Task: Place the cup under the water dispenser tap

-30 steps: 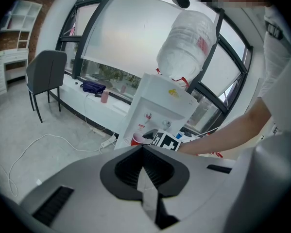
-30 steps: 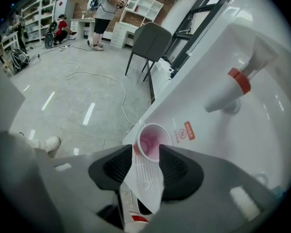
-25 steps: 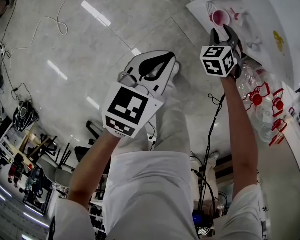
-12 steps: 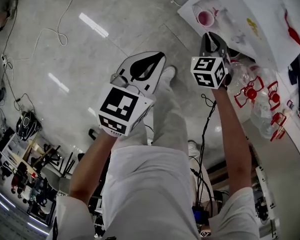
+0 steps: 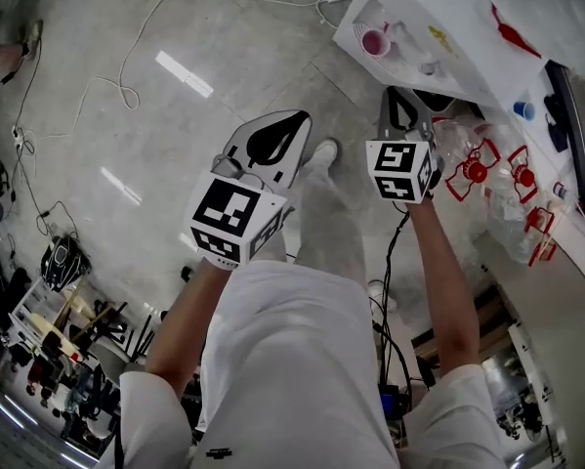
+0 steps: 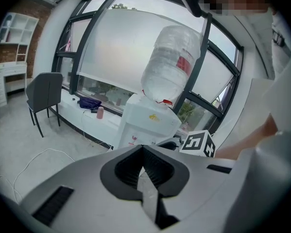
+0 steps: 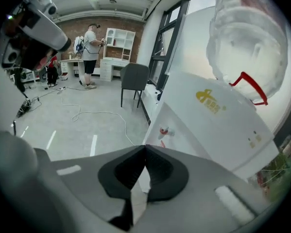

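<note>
Both grippers are up in front of the water dispenser and neither has anything in it. In its own view the left gripper has its jaws pressed together tip to tip, with nothing between the ribbed pads. The same goes for the right gripper: its jaws are fully together and it is empty.

From the head view, the left gripper hangs over the bare floor and the right gripper sits just short of the dispenser's front.

The pink cup is well clear of both grippers. It stands mouth up on the ledge in the dispenser's front, toward one end of that ledge, among the small white taps. Whether it sits squarely beneath a tap I can't tell from here.

The big clear bottle stands upended on the dispenser's top, a red handle showing in the right gripper view. A white cable loops across the floor.
</note>
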`<state>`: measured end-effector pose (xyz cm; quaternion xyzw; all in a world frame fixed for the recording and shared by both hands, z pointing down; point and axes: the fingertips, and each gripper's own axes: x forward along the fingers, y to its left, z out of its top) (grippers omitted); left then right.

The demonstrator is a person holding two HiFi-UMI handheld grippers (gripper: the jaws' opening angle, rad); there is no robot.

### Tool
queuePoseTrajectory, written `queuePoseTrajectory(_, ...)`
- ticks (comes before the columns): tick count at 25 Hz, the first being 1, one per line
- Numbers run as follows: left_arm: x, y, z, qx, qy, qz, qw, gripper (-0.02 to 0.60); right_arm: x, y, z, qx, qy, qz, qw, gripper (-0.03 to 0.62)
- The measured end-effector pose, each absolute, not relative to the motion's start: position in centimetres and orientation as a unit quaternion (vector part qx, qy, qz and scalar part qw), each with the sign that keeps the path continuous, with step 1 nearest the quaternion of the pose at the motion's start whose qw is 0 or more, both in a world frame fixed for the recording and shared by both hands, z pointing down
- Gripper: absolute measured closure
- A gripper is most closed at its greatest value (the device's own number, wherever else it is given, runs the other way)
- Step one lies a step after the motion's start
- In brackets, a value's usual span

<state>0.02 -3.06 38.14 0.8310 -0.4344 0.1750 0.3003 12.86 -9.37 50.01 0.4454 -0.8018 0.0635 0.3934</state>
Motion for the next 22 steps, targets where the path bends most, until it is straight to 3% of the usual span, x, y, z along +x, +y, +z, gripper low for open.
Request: queuePoseTrajectory(22,-1.6,-0.9,25.9,0.841,-0.461,0.119,0.258,0.581,12.5,-3.9,28.9,0.472,-0.835,0.084,0.269,0.583)
